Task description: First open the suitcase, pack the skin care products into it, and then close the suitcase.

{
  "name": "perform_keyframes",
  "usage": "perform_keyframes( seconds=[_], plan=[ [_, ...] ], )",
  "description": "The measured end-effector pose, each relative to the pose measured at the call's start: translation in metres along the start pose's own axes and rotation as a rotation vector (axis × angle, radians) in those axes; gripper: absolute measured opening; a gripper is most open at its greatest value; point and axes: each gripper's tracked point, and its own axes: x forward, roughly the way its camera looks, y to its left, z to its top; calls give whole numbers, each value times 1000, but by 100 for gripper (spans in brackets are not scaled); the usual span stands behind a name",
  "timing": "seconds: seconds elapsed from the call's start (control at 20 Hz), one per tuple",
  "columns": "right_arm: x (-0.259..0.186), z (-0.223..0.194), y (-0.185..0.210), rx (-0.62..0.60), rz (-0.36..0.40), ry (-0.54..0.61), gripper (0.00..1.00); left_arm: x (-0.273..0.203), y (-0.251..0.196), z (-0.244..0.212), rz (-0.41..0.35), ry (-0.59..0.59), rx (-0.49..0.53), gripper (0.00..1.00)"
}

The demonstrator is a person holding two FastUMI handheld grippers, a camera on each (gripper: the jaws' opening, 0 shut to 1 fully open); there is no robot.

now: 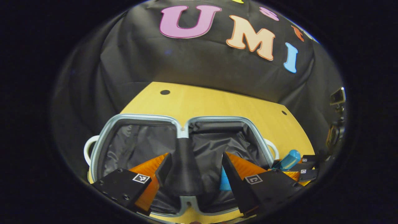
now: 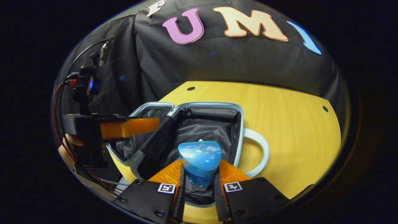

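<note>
Currently the suitcase [image 1: 183,137] lies open flat on the wooden table [image 1: 217,102], both black-lined halves up, light-blue rim all round, white handles at the outer ends, so the opening part stands done as things lie. The right gripper [image 2: 199,186] is clamped on a blue skin care bottle [image 2: 199,160], both fingers pressing its sides, and holds it cap-up above the half of the case nearer the table's right edge; in the left gripper view the same bottle [image 1: 287,160] shows at the right end of the case. The left gripper [image 1: 196,174] hovers over the middle of the case near the hinge with its fingers spread and nothing between them; a black fabric divider flap [image 1: 183,168] rises in the gap, but I can't tell whether a finger touches it. A second blue item [image 1: 224,182] sits low in the right half, mostly hidden behind the left gripper's finger, so I can't say what it is. My read: packing is under way, with this bottle not yet set down on the lining. Left to do: release it inside, pack any further products, and close the case. Whether more products wait on the table I can't tell.
</note>
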Motion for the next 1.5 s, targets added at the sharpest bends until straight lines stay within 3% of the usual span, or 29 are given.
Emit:
perform_keyframes(
  seconds=[0.1,0.15,0.4,0.45,0.55,0.65,0.75,0.9,0.95,1.1,1.15,1.25,1.3,1.4,1.45,1.5],
  plan=[
    [10,-8,5,4,-6,24,40,-8,24,2,34,-10,-27,91],
    [14,-10,5,0,-13,33,40,-12,38,2,49,-14,-39,94],
    [26,6,2,12,-54,-5,51,-29,102,-1,141,-16,-119,95],
    [25,11,5,15,-48,-12,46,-32,114,0,156,-20,-140,95],
    [19,21,8,3,-41,-32,77,-34,139,2,189,-31,-173,95],
    [15,32,10,-22,-40,-66,79,-39,166,3,229,-39,-189,95],
    [7,49,12,-54,-53,-125,100,-41,193,6,264,-46,-205,94],
    [-10,78,8,-91,-99,-218,98,-40,232,6,322,-42,-223,99],
    [-15,88,7,-94,-112,-244,98,-39,244,4,337,-34,-229,94],
    [-33,112,-1,-81,-148,-313,98,-24,268,-12,357,21,-259,94],
    [-39,119,-4,-72,-159,-331,94,-19,275,-17,362,43,-278,94],
    [-50,128,-14,-53,-192,-358,94,-9,283,-27,361,74,-313,94],
    [-54,129,-19,-47,-205,-364,98,-7,291,-32,361,91,-325,93],
    [-61,128,-28,-51,-234,-364,98,-1,304,-44,371,135,-335,87],
    [-64,127,-32,-54,-243,-360,98,4,306,-49,355,156,-347,71],
    [-65,125,-34,-55,-250,-355,98,8,303,-53,337,172,-355,71]
  ],
)
